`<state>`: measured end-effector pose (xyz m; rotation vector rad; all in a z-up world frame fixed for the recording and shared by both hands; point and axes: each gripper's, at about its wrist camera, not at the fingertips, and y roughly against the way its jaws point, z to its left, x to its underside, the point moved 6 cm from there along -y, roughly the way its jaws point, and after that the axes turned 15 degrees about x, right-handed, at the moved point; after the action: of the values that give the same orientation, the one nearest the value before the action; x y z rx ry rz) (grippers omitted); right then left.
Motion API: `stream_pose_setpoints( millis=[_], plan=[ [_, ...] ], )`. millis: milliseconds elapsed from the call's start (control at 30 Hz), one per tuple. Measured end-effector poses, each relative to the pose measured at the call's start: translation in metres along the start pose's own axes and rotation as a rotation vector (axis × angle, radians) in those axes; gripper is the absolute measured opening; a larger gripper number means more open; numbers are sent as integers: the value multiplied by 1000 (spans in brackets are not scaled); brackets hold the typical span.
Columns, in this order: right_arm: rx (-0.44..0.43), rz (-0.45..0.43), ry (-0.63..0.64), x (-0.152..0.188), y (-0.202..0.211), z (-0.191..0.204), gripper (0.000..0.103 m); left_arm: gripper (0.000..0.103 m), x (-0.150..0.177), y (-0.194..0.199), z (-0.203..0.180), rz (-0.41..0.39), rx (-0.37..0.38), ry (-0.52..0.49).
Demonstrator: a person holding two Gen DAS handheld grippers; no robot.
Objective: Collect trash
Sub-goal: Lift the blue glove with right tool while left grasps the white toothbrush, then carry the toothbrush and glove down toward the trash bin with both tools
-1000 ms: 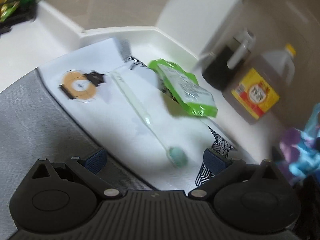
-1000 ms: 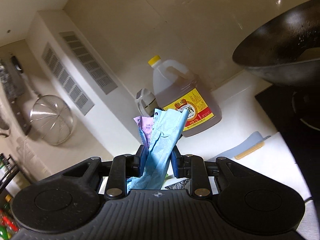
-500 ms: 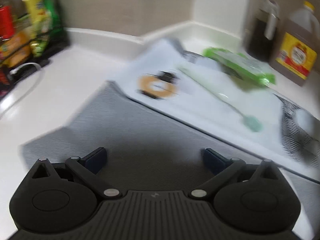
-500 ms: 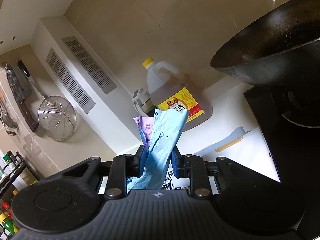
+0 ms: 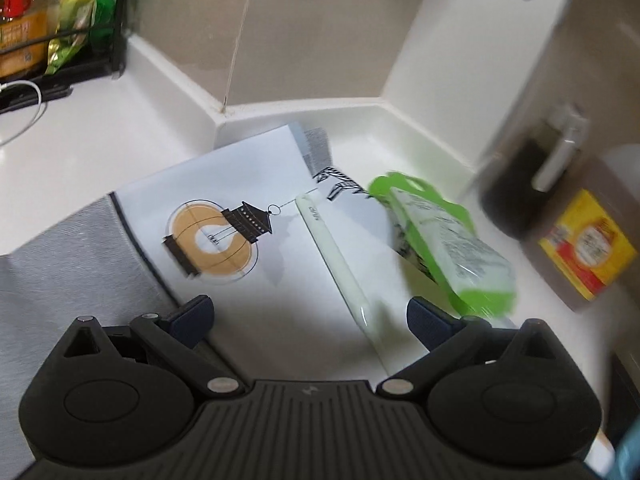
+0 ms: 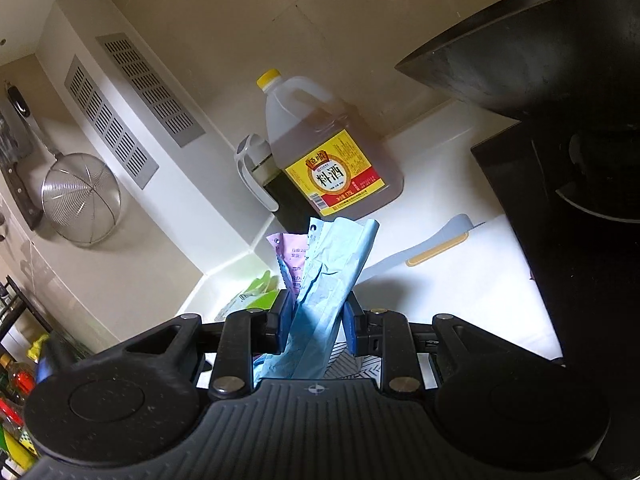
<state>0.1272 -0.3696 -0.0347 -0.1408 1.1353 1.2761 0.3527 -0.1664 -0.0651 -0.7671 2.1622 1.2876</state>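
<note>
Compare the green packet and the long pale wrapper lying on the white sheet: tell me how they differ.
The green packet is broad and bright green with a printed pale panel; the long pale wrapper is thin, stick-like and nearly white. The packet looks puffed and raised, its far end over the sheet's edge; the wrapper lies flat. The wrapper runs between the open jaws of the left gripper; the packet lies right of them. Both rest loose on the white sheet.

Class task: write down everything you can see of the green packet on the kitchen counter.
The green packet is a flat plastic pouch with bright green edges, a pale printed panel and a hang-hole at its far end. It lies tilted on the counter, partly over the printed white paper, beside a long pale stick. Motion blur hides its print. Nothing grips it.
</note>
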Motion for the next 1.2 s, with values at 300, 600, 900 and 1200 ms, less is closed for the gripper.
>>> stream_pose_setpoints(
  millis=[300, 600, 900, 1200],
  plan=[
    [32, 11, -10, -2, -8, -9, 29, 47, 2, -18, -13, -12, -120, -254],
    [4, 8, -16, -3, 1, -7, 29, 13, -7, 27, 17, 62, 47, -186],
    [-106, 53, -11, 2, 26, 7, 29, 13, 3, 113, 41, 42, 123, -250],
    [-218, 55, 60, 11, 77, 24, 29, 13, 9, 208, 60, -21, 145, -254]
  ],
)
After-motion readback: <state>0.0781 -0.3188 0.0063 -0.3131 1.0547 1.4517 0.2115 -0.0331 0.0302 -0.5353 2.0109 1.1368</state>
